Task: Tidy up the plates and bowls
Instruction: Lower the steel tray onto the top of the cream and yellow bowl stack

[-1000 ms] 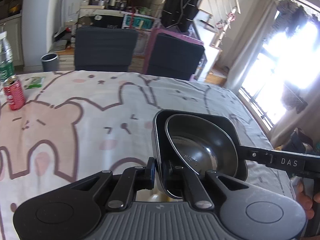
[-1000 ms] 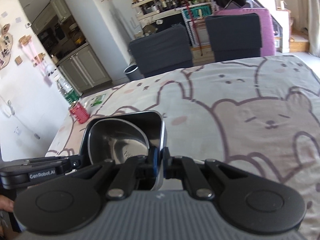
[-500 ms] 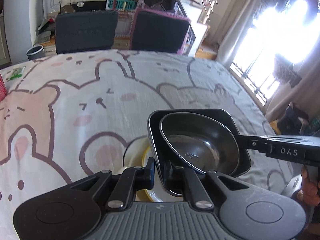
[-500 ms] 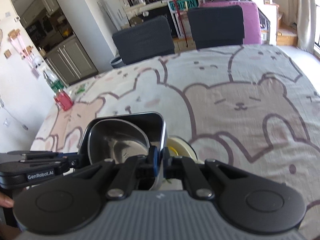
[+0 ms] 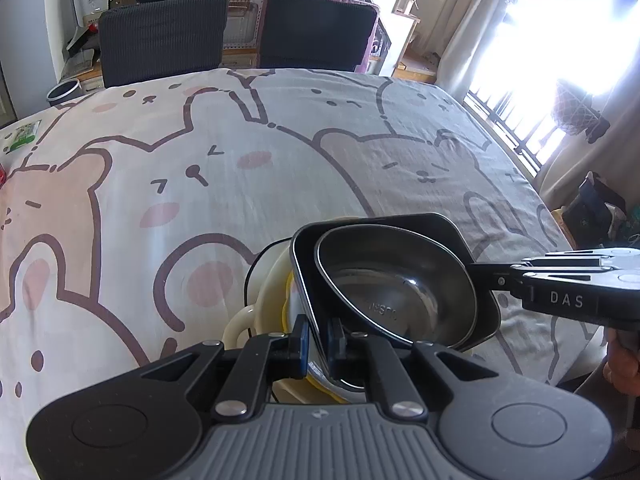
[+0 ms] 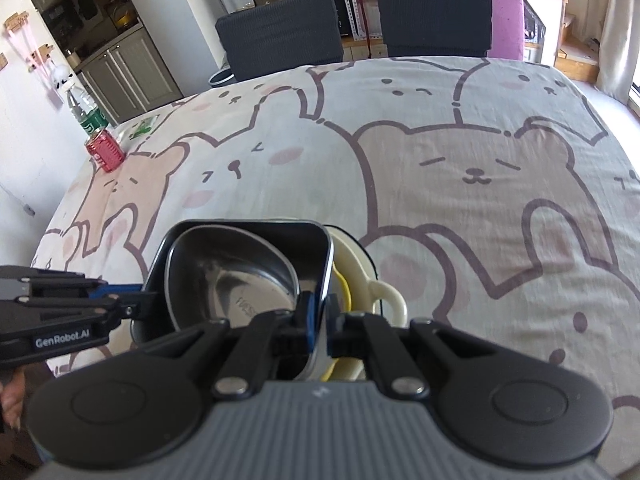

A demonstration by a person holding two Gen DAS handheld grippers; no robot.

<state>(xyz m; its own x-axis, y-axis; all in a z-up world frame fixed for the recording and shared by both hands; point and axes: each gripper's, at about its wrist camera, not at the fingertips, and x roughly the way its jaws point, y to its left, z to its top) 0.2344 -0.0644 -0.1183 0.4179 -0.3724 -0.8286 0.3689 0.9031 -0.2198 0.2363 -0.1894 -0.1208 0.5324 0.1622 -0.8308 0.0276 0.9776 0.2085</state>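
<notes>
Left wrist view, square tray (image 5: 472, 240) rim clamped between jaws, bowl (image 5: 400, 276) inside

The square dark dish (image 5: 448, 236) with the steel bowl (image 5: 396, 280) nested inside has come down over the cream handled dish (image 5: 244, 316) (a yellow rim shows within it), which a second ago lay hidden beneath; both views now tilt lower toward the desk (image 5: 200, 168).

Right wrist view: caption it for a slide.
Both grippers carry a black tray over cream dish.
</notes>
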